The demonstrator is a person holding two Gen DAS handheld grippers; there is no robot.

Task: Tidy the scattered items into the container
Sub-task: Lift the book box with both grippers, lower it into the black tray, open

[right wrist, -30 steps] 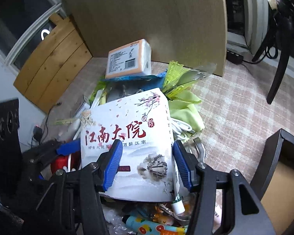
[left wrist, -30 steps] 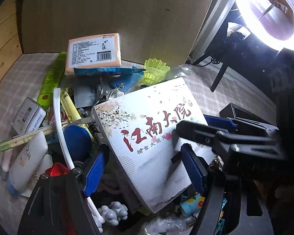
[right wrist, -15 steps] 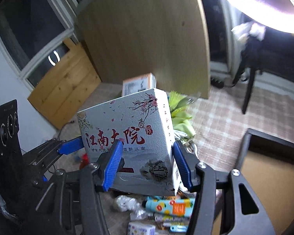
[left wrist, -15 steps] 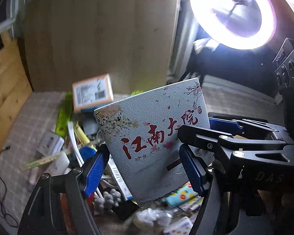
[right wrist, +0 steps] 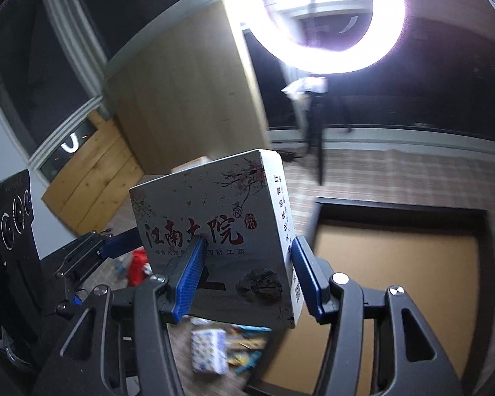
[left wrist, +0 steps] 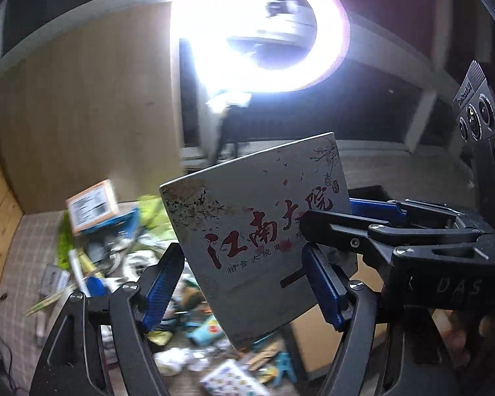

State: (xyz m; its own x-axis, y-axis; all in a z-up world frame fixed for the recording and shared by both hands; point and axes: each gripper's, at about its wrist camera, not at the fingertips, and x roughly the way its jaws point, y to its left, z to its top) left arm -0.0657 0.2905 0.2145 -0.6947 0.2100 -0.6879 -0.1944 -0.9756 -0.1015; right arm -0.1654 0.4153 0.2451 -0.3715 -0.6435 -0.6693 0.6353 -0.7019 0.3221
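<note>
Carrying the white gift box (right wrist: pixel 214 241) toward the container (right wrist: pixel 396 283), both grippers clamped across it.
Uneven hand motion could twist it free.

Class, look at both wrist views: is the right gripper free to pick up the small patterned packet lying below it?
Probably not yet. The right gripper is shut on the white box, which also hangs over the packet.

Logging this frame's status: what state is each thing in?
white box, held in the air, tilted
right tool, closed on the box
left tool, closed on the box, apparently
container, open, visible floor bare
ring light, on
loose items, lying scattered
</note>
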